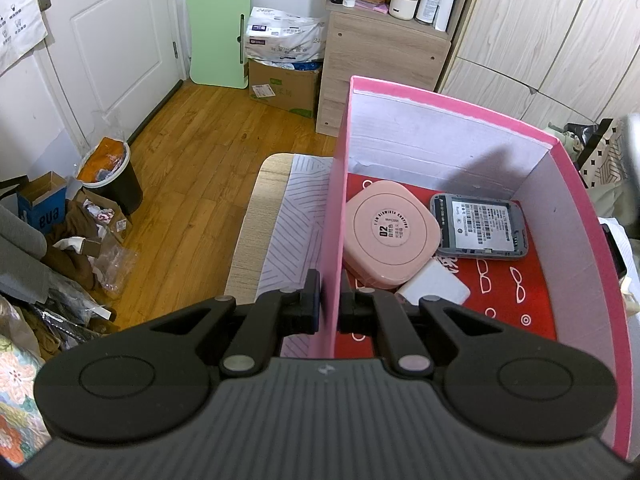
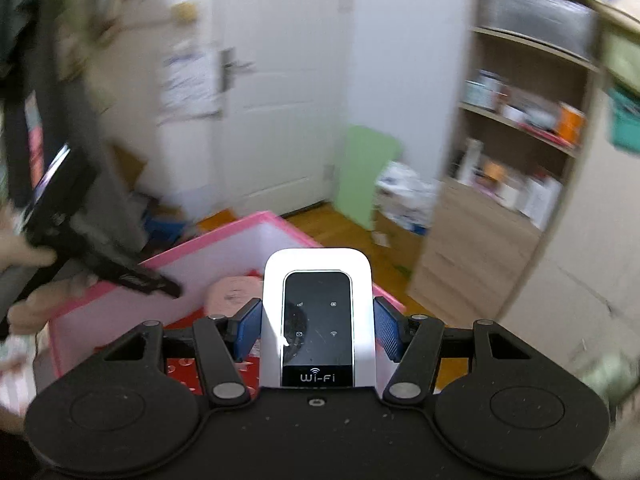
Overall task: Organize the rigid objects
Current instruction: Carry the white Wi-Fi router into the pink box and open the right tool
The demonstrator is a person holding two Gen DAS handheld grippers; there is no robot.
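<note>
We hold the white Wi-Fi router (image 2: pixel 319 320) in the right gripper (image 2: pixel 319 326), whose blue pads (image 2: pixel 386 330) are clamped on its two long sides. It hangs above the near edge of the pink box (image 2: pixel 224 236), not yet inside it. Its dark screen faces up toward the camera, and its long axis runs straight along the gripper's fingers, with the rounded top end pointing away from us toward the box's far wall and the end with the Wi-Fi label nearest the gripper body.

To finish this step well, we judge that the router should be carried over a free patch of the box's red floor (image 1: pixel 508 300) and lowered flat before the pads part, so it does not drop onto the things already there. Inside the box lie a pink rounded case (image 1: pixel 392 232) against the left wall, a grey device with its back open (image 1: pixel 480 226) just beside the case on the side away from that wall, and a white block (image 1: pixel 436 286) half under the case on its near side. The bare floor on the near right of the box looks like the safest spot.

The left gripper (image 1: pixel 329 306) pinches the box's left wall (image 1: pixel 334 200) with its fingers drawn together, steadying the box. In the blurred right wrist view, a hand (image 2: pixel 28 256) shows at the box's left.
</note>
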